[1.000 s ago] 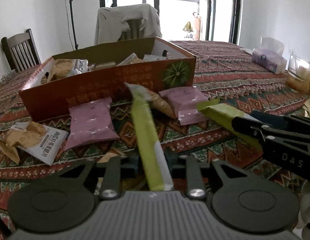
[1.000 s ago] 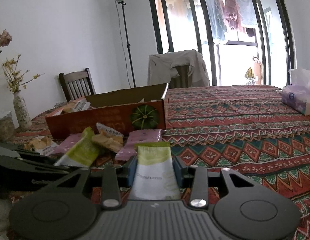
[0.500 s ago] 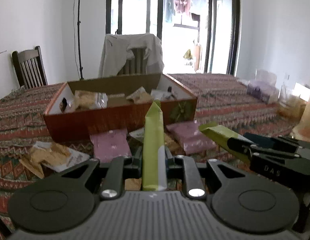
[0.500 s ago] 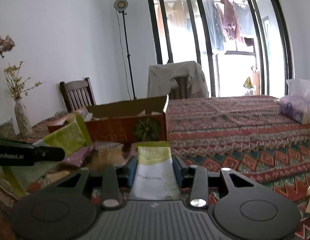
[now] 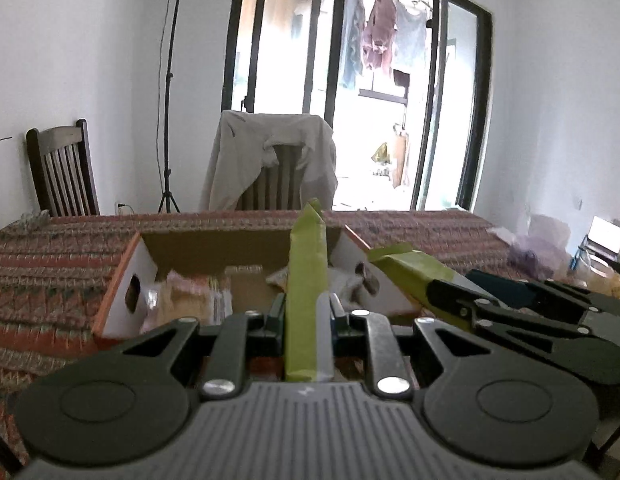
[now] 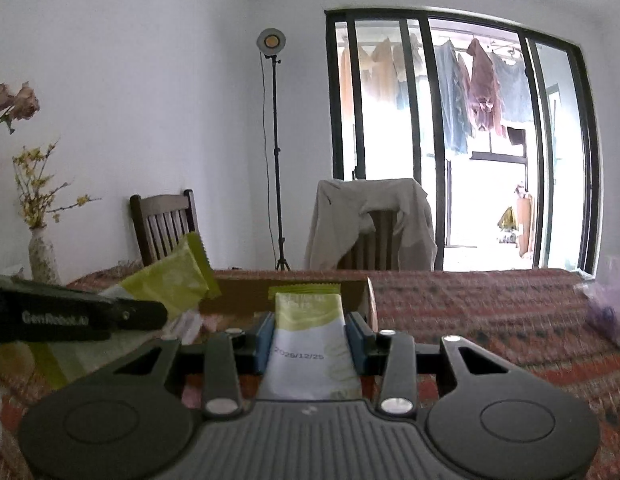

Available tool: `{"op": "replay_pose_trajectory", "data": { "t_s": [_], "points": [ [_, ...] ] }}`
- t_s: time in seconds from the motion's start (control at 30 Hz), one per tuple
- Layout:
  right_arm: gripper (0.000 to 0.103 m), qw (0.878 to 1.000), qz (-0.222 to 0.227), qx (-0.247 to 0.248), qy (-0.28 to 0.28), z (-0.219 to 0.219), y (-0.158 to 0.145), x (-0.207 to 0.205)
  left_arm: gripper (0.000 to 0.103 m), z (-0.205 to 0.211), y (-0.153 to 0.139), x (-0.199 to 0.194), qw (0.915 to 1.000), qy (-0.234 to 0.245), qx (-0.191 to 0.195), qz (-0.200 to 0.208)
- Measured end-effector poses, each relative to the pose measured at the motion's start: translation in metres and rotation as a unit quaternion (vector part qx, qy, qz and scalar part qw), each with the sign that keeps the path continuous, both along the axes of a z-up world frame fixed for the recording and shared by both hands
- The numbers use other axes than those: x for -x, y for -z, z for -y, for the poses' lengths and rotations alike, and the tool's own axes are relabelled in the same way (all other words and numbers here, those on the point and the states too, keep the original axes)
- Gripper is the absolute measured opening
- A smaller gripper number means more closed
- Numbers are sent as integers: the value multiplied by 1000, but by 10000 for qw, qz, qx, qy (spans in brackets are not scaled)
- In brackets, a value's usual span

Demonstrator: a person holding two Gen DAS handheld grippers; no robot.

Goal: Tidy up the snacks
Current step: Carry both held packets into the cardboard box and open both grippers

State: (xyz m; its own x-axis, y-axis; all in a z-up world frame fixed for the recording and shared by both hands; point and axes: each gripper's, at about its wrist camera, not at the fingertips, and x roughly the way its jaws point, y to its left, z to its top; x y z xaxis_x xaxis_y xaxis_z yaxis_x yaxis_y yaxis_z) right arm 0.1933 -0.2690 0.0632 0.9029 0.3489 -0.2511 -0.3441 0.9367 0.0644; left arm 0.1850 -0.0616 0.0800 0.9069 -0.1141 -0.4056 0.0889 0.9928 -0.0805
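My left gripper (image 5: 305, 307) is shut on a thin green snack packet (image 5: 305, 264), held edge-on and standing upright in front of the open cardboard box (image 5: 121, 276). Several snack packets (image 5: 189, 292) lie blurred inside the box. My right gripper (image 6: 310, 330) is shut on a green-and-white packet (image 6: 310, 336) with a printed date, just short of the box (image 6: 245, 286). Each gripper shows in the other's view: the right gripper (image 5: 442, 296) with its packet (image 5: 406, 266), and the left gripper (image 6: 149, 314) with its packet (image 6: 169, 278). Both are raised above the table.
A patterned red tablecloth (image 6: 490, 312) covers the table. A chair draped with a pale garment (image 5: 269, 164) stands behind the box, with a wooden chair (image 5: 61, 172) and a light stand (image 5: 169, 92) to the left. A flower vase (image 6: 39, 252) sits far left and a purple tissue pack (image 5: 538, 248) sits right.
Both grippers have risen with their green packets and come closer to the box. The loose packets on the tablecloth have dropped out of view, and the box's inside now shows.
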Motion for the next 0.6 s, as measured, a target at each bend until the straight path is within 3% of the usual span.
{"op": "replay_pose_trajectory", "data": {
  "t_s": [0.33,0.43,0.6],
  "points": [
    [38,9999,-74,-76,113,-44,-13,-82,20,-35,-3,-73,9974,-357,604,150],
    [38,9995,-126,-178,235,-52,-5,-103,20,-46,6,-86,9957,-495,755,216],
    [38,9991,-132,-262,296,-56,15,-118,20,-56,20,-101,9965,-465,696,81]
  ]
}}
